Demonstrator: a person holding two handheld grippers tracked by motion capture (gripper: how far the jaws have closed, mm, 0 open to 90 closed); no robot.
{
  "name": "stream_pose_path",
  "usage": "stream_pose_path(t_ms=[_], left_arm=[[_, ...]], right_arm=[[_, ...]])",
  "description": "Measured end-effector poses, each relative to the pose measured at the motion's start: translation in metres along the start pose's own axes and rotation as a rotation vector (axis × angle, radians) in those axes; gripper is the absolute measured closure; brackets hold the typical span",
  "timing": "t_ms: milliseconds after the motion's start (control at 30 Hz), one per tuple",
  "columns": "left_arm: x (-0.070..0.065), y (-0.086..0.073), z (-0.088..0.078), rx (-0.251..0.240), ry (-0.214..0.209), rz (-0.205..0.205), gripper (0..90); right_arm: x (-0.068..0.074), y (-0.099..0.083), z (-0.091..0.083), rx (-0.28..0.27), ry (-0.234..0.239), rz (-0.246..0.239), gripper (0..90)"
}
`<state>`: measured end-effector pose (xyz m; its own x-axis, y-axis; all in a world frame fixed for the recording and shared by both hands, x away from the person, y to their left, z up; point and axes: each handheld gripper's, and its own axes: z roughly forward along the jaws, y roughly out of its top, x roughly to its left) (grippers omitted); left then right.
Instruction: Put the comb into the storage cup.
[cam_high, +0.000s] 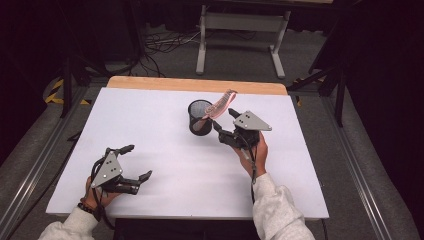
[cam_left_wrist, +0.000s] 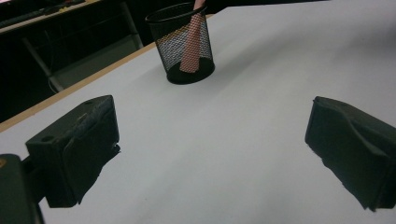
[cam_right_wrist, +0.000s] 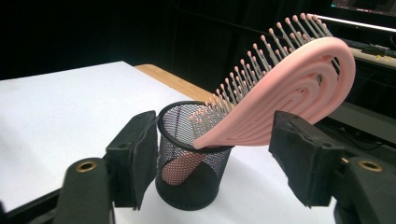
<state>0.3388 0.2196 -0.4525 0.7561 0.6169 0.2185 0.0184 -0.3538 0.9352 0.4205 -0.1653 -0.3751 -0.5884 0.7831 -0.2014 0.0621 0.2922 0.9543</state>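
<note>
- While the pink hairbrush (cam_right_wrist: 261, 98) leans handle-down in the black mesh cup (cam_high: 200, 117) near the table's (cam_high: 165, 165) far edge, our right gripper (cam_right_wrist: 212, 154) stands spread, its pads off the brush on both sides.
- We judge the drop done, so we should back straight away from the cup, keeping the jaws wide so that neither pad clips the brush head or tips the cup.
- Our left gripper (cam_high: 136, 162) rests spread over bare table, well apart.
</note>
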Motion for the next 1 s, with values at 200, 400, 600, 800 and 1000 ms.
stream_pose_path(t_ms=[200, 400, 600, 800, 1000], left_arm=[[0.000, 0.000, 0.001, 0.005, -0.007, 0.004, 4.0], [0.000, 0.000, 0.001, -0.005, -0.009, -0.008, 3.9], [0.000, 0.000, 0.001, -0.005, -0.010, -0.009, 3.8], [0.001, -0.001, 0.001, -0.003, -0.011, -0.012, 3.8], [0.000, 0.000, 0.001, -0.003, -0.010, -0.012, 3.8]], right_arm=[[-0.001, -0.002, -0.004, 0.005, -0.013, -0.009, 29.2], [-0.005, -0.002, -0.010, 0.006, -0.027, -0.016, 26.2], [-0.008, -0.004, -0.015, 0.010, -0.022, -0.022, 23.9], [-0.008, -0.006, -0.019, 0.013, -0.012, -0.034, 20.9], [-0.007, -0.007, -0.024, 0.011, -0.021, -0.049, 18.3]])
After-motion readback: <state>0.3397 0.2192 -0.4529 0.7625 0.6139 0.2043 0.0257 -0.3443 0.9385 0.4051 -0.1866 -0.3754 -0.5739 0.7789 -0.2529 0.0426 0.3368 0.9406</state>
